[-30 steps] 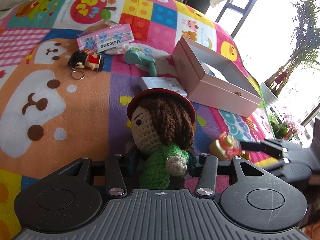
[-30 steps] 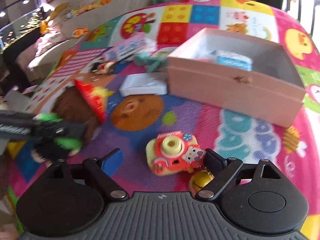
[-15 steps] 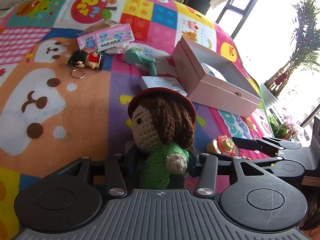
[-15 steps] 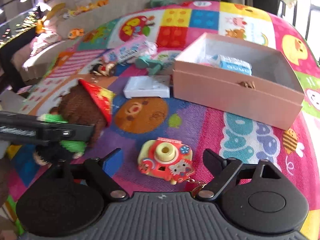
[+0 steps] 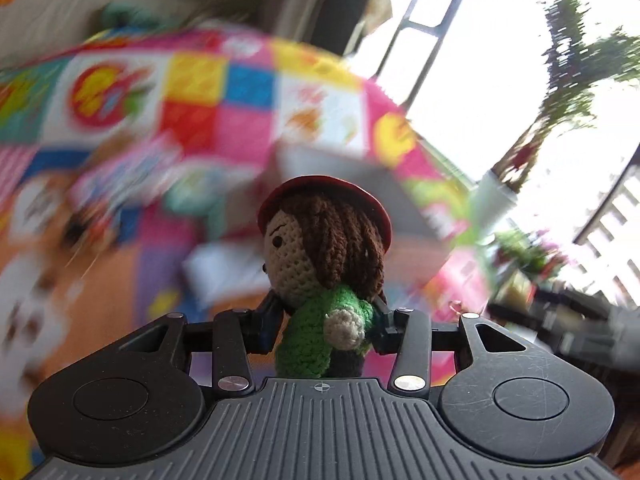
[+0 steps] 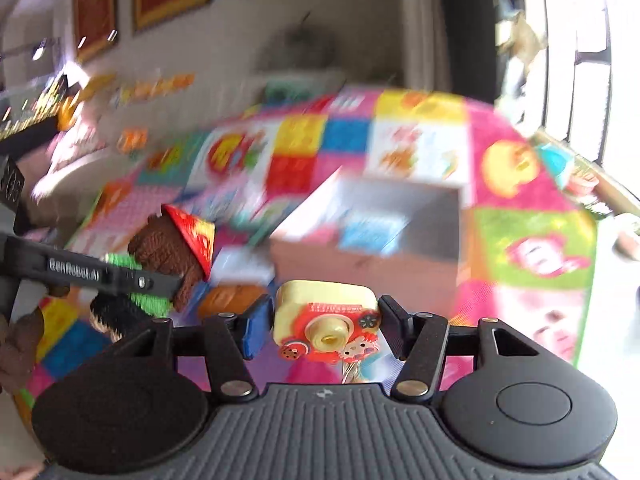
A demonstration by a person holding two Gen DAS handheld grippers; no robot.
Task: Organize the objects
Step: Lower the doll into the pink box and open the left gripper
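Crochet doll [image 5: 324, 264] pinched upright, left hand-held gripper [image 5: 324, 320] (closing)

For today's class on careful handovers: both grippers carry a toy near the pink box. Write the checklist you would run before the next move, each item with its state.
1. Crochet doll held between the left gripper fingers: ok.
2. Toy camera between the right gripper fingers, jaws closing: ok; firm hold cannot tell.
3. Both toys lifted off the play mat: ok.
4. Pink box open on top: ok.
5. Free room inside the box beside the blue item: cannot tell, blurred.
6. Gap between the two grippers: ok, apart.
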